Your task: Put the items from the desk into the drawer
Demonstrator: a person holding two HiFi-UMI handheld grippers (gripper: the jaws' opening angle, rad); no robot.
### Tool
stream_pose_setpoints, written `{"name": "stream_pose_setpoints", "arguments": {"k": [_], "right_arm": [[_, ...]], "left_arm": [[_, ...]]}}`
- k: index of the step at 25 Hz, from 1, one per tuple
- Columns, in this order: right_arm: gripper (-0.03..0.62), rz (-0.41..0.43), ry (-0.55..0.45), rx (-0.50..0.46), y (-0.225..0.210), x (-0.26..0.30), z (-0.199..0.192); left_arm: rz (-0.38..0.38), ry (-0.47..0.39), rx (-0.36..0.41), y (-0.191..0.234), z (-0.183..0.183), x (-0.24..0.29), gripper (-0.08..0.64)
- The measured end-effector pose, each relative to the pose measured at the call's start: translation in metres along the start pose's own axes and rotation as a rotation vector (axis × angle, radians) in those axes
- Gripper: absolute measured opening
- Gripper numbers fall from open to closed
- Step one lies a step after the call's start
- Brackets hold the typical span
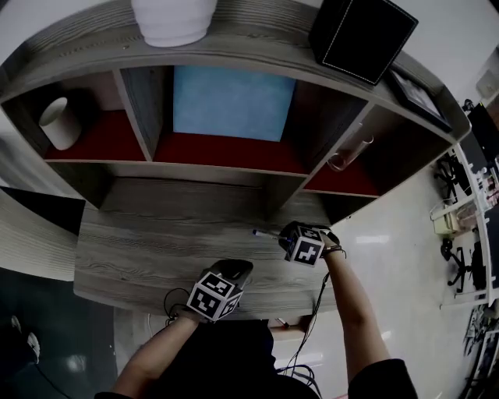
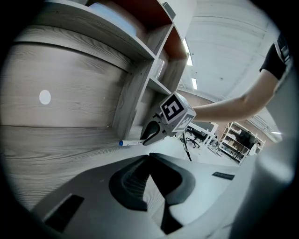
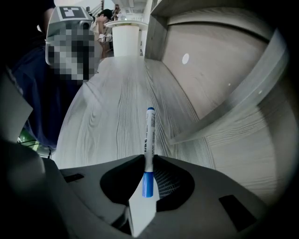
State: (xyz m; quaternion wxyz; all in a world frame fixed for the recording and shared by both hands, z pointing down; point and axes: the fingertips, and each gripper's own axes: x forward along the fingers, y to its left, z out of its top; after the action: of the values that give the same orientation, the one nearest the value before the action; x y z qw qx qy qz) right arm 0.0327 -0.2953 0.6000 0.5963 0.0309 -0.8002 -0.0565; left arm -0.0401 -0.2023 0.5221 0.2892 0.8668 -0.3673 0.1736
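One marker (image 3: pixel 149 135); two grippers (image 1: pixel 240 266) (image 1: pixel 284 233); perhaps one cup (image 1: pixel 59 122)

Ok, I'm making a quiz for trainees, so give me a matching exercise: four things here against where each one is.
Things:
1. marker
2. white cup
3. clear glass
4. white pot

Places:
A. on top of the shelf unit
B. left compartment
C. gripped in the right tongs
D. right compartment

Pairs: 1-C, 2-B, 3-D, 4-A

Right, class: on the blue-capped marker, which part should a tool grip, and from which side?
Best the white barrel of the marker, near the longer blue cap, pinched across its thin width from above. It is slim and runs roughly parallel to the desk, and the right tool grips it that way now.
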Motion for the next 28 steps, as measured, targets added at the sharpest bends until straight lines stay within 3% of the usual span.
{"name": "stream_pose_setpoints", "arguments": {"k": [15,28], "right_arm": [[0.077,-0.168,-0.121,0.393,0.088,-0.038,0.019],[0.077,-0.266,-0.121,0.510,0.127,-0.037,0.002]], "left_arm": [[-0.164,0.042,0.109,-0.036,-0.019,-0.008,0.018],[-0.166,0.056,0.117,-0.035,-0.023,0.003,0.018]]}}
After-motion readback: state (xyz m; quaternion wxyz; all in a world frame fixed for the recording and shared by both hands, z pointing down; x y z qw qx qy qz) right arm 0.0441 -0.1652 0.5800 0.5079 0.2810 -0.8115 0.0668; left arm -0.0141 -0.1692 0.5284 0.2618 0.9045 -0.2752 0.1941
